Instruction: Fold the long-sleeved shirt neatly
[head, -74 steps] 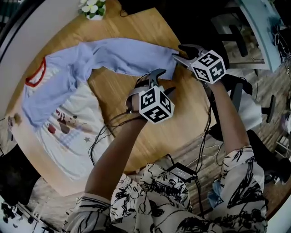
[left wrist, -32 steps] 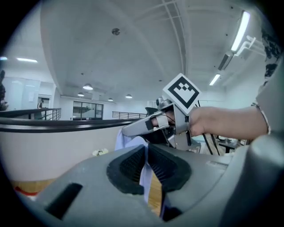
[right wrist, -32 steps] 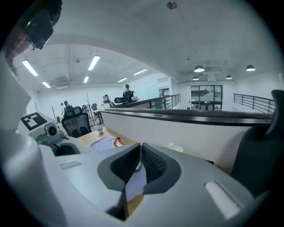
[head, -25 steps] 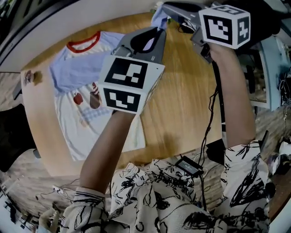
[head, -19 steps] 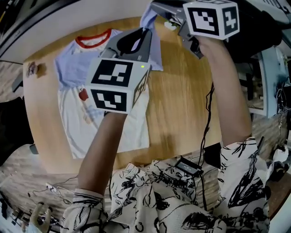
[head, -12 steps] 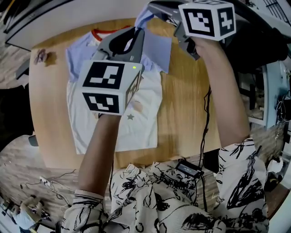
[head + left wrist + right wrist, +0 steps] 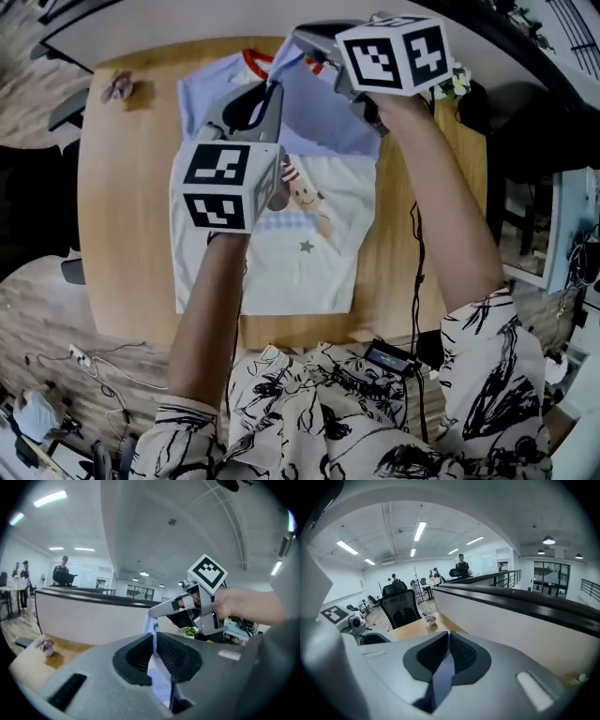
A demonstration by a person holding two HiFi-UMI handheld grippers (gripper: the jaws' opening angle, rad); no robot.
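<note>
Left gripper [image 7: 265, 94] and right gripper [image 7: 309, 39], clamped on the sleeve [image 7: 323, 117], have carried it over the shirt [image 7: 300, 272]; lowering remains.

A light wooden desk [image 7: 122, 234] with rounded corners carries a long-sleeved shirt [image 7: 300, 267]. The shirt's white body is spread flat down the middle, hem toward the near edge and red-trimmed collar toward the far edge, with bare wood showing on both sides. A small pinkish flower ornament [image 7: 117, 87] sits near the far left corner. A little potted plant [image 7: 457, 82] with pale blooms stands by the far right edge, well apart from the ornament.
</note>
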